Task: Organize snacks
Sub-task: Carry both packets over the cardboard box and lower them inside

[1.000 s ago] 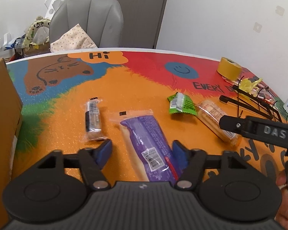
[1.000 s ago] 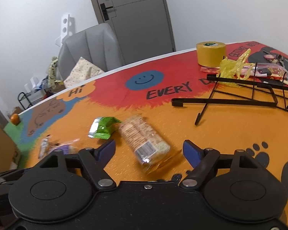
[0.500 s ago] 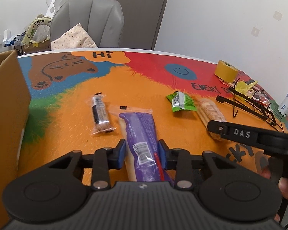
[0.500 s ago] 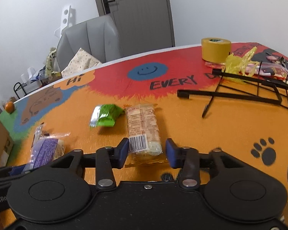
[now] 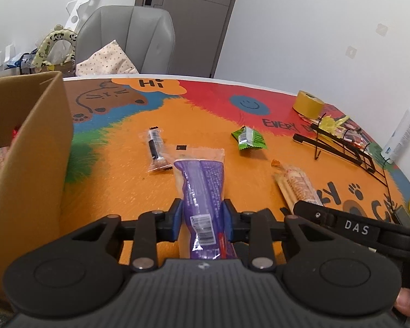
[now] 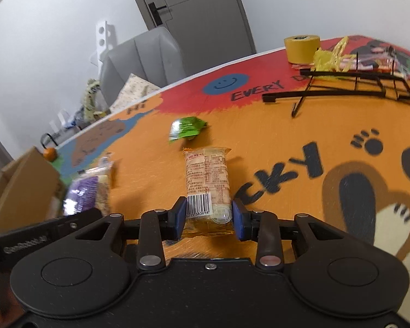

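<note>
My left gripper [image 5: 202,220] is shut on a long purple snack pack [image 5: 201,188] and holds it lifted above the orange table, just right of an open cardboard box [image 5: 27,164]. My right gripper [image 6: 207,218] is shut on a clear pack of biscuits [image 6: 207,183], also raised off the table; this pack also shows in the left wrist view [image 5: 296,184]. The purple pack shows blurred at the left of the right wrist view [image 6: 86,195]. A small black-and-clear bar [image 5: 155,150] and a green packet [image 5: 248,138] lie on the table beyond.
A black wire rack [image 5: 339,147] lies at the right with a yellow tape roll [image 5: 307,106] and yellow wrappers behind it. A white bottle [image 5: 401,134] stands at the far right edge. A grey chair [image 5: 128,38] stands behind the table.
Both grippers have risen with their packs held. The left gripper has moved toward the cardboard box, which now fills more of the left side. The right wrist view has tilted and blurred.
</note>
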{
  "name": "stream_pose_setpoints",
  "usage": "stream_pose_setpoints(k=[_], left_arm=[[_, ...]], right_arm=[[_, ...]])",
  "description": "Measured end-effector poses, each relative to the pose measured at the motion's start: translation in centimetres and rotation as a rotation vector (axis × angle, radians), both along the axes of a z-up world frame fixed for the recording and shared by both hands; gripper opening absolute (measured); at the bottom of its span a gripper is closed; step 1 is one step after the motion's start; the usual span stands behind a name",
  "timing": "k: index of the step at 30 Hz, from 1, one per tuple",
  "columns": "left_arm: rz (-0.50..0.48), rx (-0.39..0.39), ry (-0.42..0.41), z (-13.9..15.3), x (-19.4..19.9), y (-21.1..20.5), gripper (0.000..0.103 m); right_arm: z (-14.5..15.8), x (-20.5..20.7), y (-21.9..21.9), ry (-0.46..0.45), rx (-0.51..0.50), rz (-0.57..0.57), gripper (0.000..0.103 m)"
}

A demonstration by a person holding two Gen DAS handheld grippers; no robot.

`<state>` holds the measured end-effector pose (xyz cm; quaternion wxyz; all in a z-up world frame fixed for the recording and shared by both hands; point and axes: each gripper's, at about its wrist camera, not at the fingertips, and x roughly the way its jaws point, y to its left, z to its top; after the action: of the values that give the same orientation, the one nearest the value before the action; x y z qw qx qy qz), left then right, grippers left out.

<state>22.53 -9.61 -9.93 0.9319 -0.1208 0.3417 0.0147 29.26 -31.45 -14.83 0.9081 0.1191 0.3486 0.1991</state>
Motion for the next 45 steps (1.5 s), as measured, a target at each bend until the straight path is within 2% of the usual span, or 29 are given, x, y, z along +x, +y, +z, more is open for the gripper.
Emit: stream_pose_setpoints(k=[11,15,17,22,24,28,31,33,36,45], left_arm=[[-0.006,-0.016,-0.053,2.3,-3.1,1.3,0.026],[0.003,-0.023,-0.08,3.3,-4.0,2.2,0.015],[0.006,-0.02,-0.089,3.7,-4.3,2.6,0.001],[0.031,-0.043,-0.07,3.7,-4.5,3.5,0.002],[0.042,-0.037,-0.037,3.4,-4.3,3.4,0.005],[-0.006,-0.034,-0.011,2.7,-3.9,2.6,0.01],[-0.016,-0.042,0.009,2.0,-3.6,1.9,0.029],[-0.024,-0.034,0.003,1.6,-3.5,1.3,0.049],[-0.029,0.008,0.002,1.0,-3.1,0.2,0.066],[-0.022,0.114,0.068,-1.6,-1.9,-1.7,0.067]], right_arm=[[2.2,-2.8,1.1,-0.052,0.017,0.018,0.033],[2.8,-3.3,1.9,-0.069,0.025,0.033,0.033],[3.0,-3.6,2.3,-0.074,0.026,0.04,0.033],[2.8,-3.8,2.6,-0.074,0.024,0.047,0.033],[2.7,-3.9,2.5,-0.069,0.027,0.043,0.033],[2.1,-4.1,2.0,-0.057,0.026,0.032,0.033],[1.5,-4.3,1.5,-0.046,0.023,0.022,0.033],[1.0,-4.3,1.1,-0.034,0.02,0.01,0.033],[0.5,-4.5,0.6,-0.025,0.003,-0.008,0.033],[-0.5,-5.5,-0.4,-0.009,-0.014,-0.027,0.033]])
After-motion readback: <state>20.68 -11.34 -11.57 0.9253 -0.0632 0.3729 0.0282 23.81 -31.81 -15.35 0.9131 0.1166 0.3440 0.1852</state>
